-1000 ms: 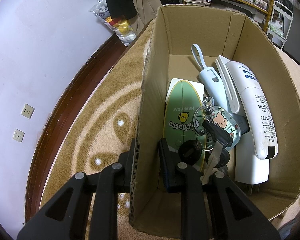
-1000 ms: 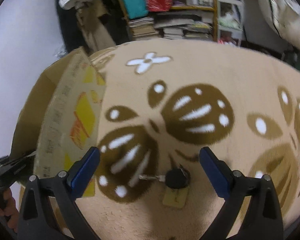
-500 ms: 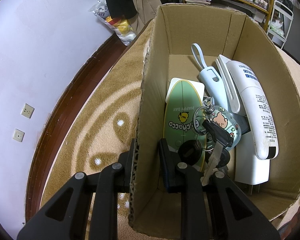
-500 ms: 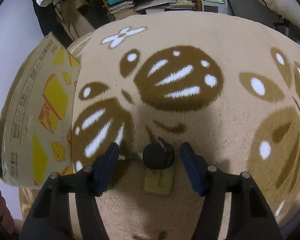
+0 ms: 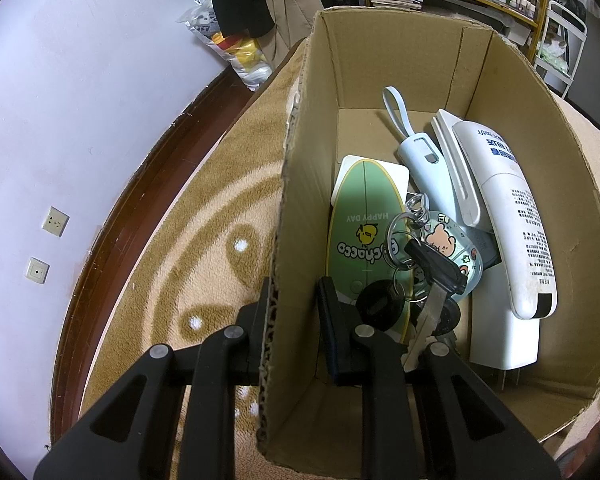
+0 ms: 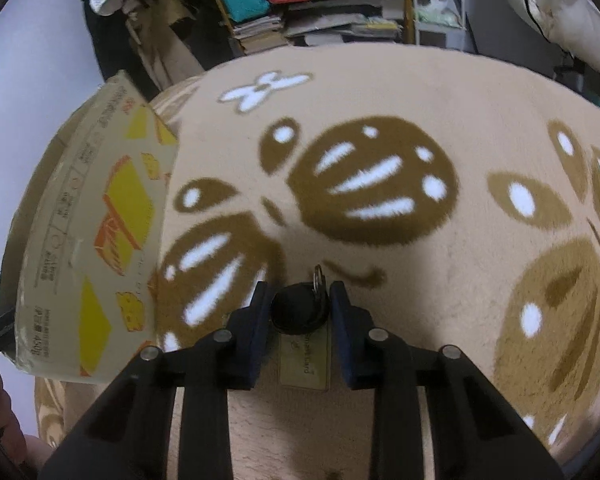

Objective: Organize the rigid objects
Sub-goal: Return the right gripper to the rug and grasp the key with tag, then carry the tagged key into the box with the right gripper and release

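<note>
A cardboard box (image 5: 384, 52) stands on the patterned rug. My left gripper (image 5: 294, 312) straddles the box's left wall (image 5: 276, 300), one finger outside and one inside, shut on it. Inside lie a green surfboard-shaped card (image 5: 360, 232), a key bunch with a bear tag (image 5: 432, 264), a light blue case (image 5: 420, 160), a white bottle (image 5: 512, 216) and a white charger (image 5: 504, 332). In the right wrist view my right gripper (image 6: 300, 308) is shut on a black-headed key (image 6: 298, 308) with a tan tag (image 6: 304, 364) over the rug.
The box's printed outer wall (image 6: 88, 240) stands at the left of the right wrist view. Shelves with books and bags (image 6: 300, 8) line the back. A purple wall with sockets (image 5: 52, 220) and a dark wooden baseboard (image 5: 116, 216) lie left of the rug.
My right gripper has come down over the black key and shut its jaws on it. The left gripper and the box have not moved.
</note>
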`<state>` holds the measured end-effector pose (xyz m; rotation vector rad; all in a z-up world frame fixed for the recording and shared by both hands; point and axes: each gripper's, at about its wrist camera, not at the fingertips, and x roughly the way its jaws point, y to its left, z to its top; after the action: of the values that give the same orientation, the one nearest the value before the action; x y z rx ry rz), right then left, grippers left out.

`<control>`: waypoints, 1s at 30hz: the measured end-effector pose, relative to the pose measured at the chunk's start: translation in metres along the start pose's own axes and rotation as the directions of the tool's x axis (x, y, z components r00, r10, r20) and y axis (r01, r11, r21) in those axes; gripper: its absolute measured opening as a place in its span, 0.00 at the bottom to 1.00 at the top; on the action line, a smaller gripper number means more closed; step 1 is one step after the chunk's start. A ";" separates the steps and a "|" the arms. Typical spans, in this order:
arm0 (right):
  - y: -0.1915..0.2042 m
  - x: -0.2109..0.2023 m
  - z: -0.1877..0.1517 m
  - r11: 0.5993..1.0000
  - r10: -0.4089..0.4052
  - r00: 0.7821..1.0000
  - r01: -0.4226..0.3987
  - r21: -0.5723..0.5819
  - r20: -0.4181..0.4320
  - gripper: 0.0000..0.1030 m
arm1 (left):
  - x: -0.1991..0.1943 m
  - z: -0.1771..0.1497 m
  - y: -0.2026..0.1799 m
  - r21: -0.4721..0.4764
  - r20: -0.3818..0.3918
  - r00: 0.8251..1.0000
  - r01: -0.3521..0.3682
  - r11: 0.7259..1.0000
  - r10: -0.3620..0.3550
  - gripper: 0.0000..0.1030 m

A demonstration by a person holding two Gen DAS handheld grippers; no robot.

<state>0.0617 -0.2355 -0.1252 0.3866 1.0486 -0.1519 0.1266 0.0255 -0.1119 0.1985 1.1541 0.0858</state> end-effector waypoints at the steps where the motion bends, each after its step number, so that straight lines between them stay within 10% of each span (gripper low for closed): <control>1: 0.003 0.000 0.000 1.000 0.002 1.000 -0.002 -0.007 0.007 0.30 | 0.000 0.000 0.000 0.001 0.000 1.000 0.000 1.000 0.000 0.19; 17: 0.046 -0.042 0.035 0.991 0.117 0.972 -0.102 -0.083 0.206 0.30 | 0.000 0.000 0.000 0.001 0.001 1.000 -0.001 1.000 0.001 0.19; 30: 0.117 -0.115 0.038 0.928 0.316 0.870 -0.200 -0.313 0.379 0.30 | 0.000 0.000 0.000 0.001 0.001 1.000 -0.001 1.000 0.001 0.19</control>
<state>0.0712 -0.1493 0.0195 0.2325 0.5652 0.1450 0.1262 0.0251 -0.1121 0.1998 1.1527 0.0866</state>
